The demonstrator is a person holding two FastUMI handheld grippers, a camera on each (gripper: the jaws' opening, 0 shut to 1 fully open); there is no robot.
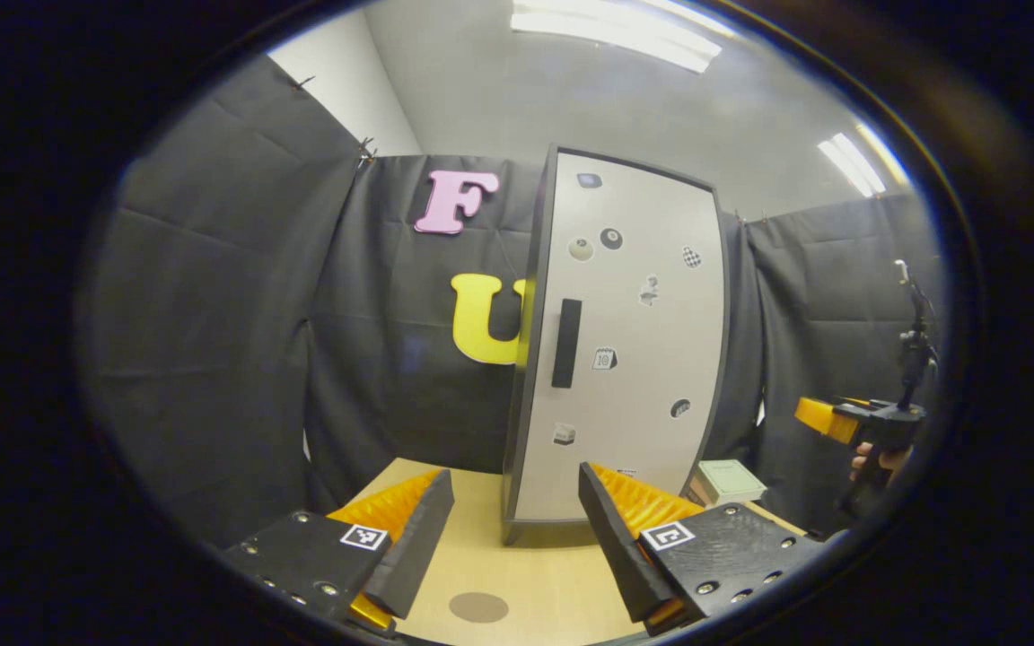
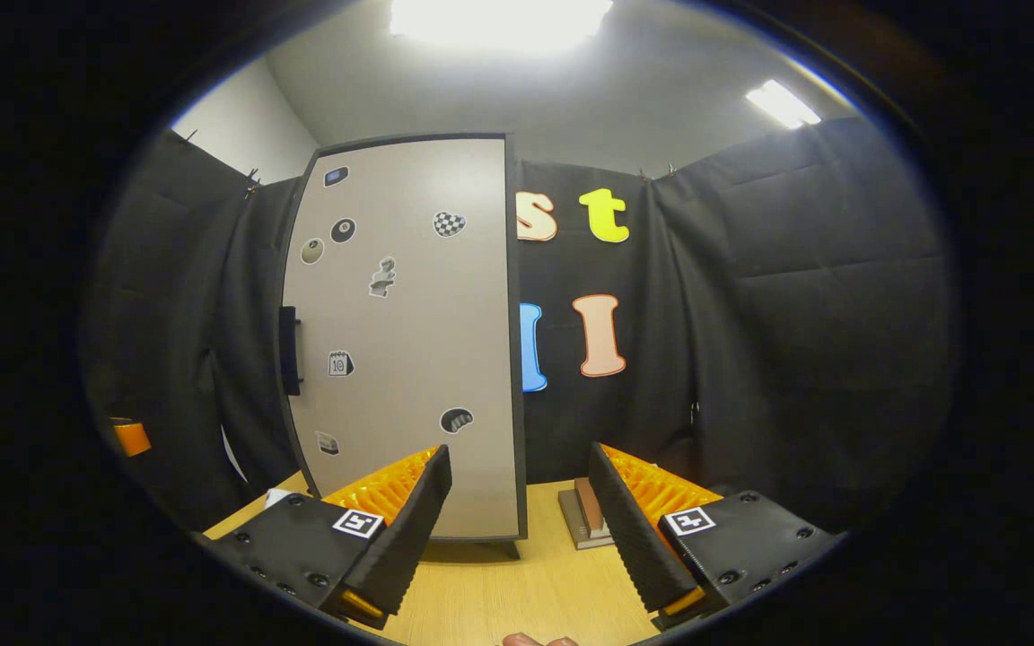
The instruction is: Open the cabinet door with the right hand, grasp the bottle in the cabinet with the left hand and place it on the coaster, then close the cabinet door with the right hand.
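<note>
A tall cabinet (image 1: 625, 341) with a light door and dark frame stands upright on the wooden table, its door closed. A dark vertical handle (image 1: 565, 343) sits near the door's left edge; several small stickers dot the door. In the right gripper view the same cabinet (image 2: 409, 341) is ahead and left, with its handle (image 2: 288, 350) at the left edge. A round brown coaster (image 1: 478, 607) lies on the table between my left gripper's fingers. My left gripper (image 1: 517, 538) is open and holds nothing. My right gripper (image 2: 521, 525) is open too, short of the door. The bottle is hidden.
A small pale green box (image 1: 728, 481) lies on the table right of the cabinet. Stacked books (image 2: 584, 516) rest on the wooden table (image 2: 517, 583) behind my right gripper. The other gripper with a hand (image 1: 876, 431) hovers at the far right of the left gripper view.
</note>
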